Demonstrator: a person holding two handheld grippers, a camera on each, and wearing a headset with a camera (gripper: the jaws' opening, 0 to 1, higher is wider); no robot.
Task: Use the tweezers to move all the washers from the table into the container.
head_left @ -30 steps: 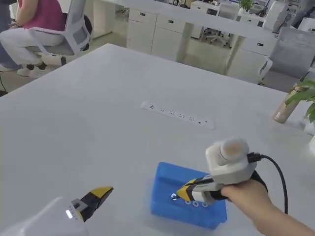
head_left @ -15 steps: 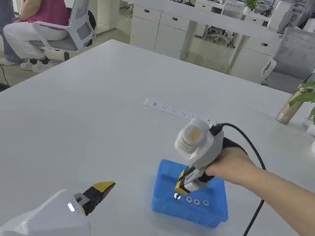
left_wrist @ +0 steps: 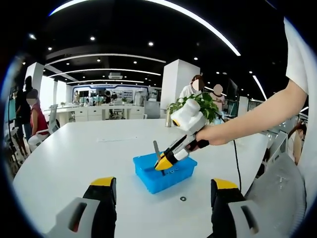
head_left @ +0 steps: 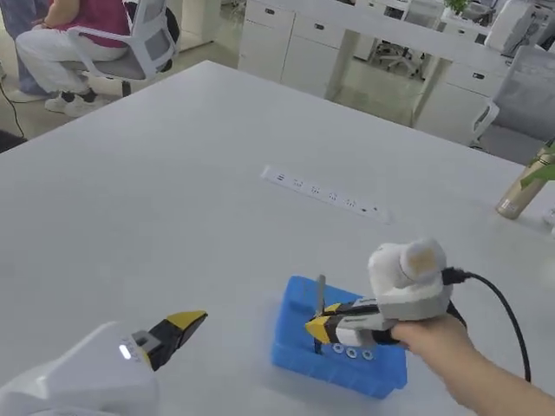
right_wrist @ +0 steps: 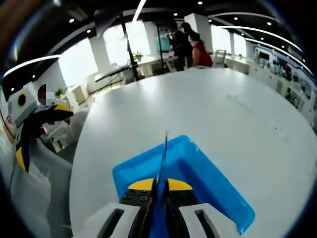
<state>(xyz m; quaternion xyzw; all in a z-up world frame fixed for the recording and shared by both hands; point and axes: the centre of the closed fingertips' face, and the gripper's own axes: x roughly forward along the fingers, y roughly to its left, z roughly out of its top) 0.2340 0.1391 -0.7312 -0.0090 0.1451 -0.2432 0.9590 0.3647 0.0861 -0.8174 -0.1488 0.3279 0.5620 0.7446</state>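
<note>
Inside the blue container, three washers lie in a row on the floor, close to the wall nearest you. One loose washer lies flat on the white table. The left gripper view shows it just beside the container's outer wall and not touching it.

The tweezers are clamped in your right gripper. Its yellow-tipped jaws are closed tight on the tweezers' shaft. From the head view, the gripper lies over the container, and the tweezers' tip points up past the far rim. The right gripper view shows the tweezers running straight forward from between the closed jaws, over the container's interior. You cannot tell from these views whether the tweezers' tip carries a washer.

Your left gripper is above bare table, well apart from the container on its left side. Its own view shows the jaws spread wide, with nothing between them. The container, the loose washer and the right gripper all lie ahead of it.

Beyond the container, a white power strip lies flat on the table. A gold-coloured bottle stands near the right edge. Past the table's far left corner, a person sits in an office chair.
</note>
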